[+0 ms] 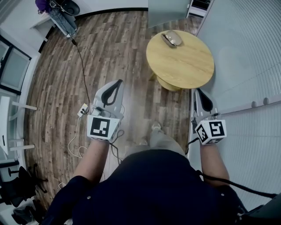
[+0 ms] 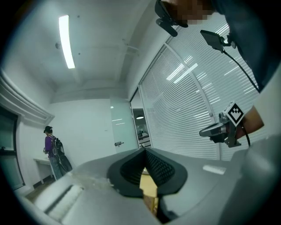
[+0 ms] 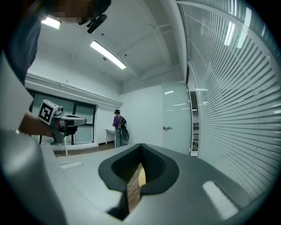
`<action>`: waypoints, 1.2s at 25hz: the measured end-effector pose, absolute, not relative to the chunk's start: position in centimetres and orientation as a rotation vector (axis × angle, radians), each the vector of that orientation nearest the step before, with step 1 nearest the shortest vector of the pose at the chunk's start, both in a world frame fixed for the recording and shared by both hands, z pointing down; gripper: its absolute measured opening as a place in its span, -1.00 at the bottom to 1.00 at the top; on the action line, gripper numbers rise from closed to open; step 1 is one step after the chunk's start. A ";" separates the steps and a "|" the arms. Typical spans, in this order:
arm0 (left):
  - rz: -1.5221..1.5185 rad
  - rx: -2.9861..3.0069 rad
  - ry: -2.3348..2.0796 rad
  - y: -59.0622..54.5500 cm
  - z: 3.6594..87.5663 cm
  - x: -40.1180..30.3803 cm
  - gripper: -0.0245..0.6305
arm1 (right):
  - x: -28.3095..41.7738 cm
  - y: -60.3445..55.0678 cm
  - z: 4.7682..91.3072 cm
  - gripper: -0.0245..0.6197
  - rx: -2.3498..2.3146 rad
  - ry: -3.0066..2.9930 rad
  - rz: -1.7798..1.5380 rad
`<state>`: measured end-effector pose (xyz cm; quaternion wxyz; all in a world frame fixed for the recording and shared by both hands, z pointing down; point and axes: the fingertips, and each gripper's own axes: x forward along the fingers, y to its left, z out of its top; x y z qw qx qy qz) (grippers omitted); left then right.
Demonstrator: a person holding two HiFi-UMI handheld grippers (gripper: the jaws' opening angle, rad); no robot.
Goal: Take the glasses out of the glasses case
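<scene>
A grey glasses case point(image 1: 171, 38) lies closed on the far part of a round wooden table point(image 1: 184, 66) ahead of me. No glasses are in sight. Both grippers are held low in front of my body, well short of the table. My left gripper point(image 1: 116, 84) points forward over the wood floor, its jaws shut with nothing between them point(image 2: 145, 151). My right gripper point(image 1: 199, 91) hangs near the table's right edge, also shut and empty point(image 3: 141, 146). Each gripper view shows the other gripper off to the side: the right gripper point(image 2: 219, 129) and the left gripper point(image 3: 66, 118).
A wall of white blinds point(image 1: 246, 52) runs close along my right. A power strip with cables point(image 1: 83, 110) lies on the floor at my left. A person in purple with a backpack point(image 1: 44, 5) stands at a far desk. An office chair point(image 1: 22, 184) sits lower left.
</scene>
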<state>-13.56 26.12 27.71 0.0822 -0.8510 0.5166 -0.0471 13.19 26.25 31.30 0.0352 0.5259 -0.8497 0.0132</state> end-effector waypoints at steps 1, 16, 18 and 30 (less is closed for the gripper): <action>-0.153 -2.528 1.559 25.2 27.6 -13.7 -0.91 | 13.1 25.2 31.3 -0.90 1.604 -2.622 0.040; -0.200 -2.415 1.666 12.2 26.0 -8.9 -0.91 | 17.2 10.4 31.1 -0.90 1.453 -2.723 0.026; -0.203 -2.417 1.679 11.3 26.5 -8.2 -0.91 | 18.0 9.1 31.7 -0.90 1.450 -2.724 0.046; -0.239 -2.435 1.637 2.7 26.2 -9.2 -0.91 | 16.5 1.6 33.0 -0.90 1.457 -2.708 0.083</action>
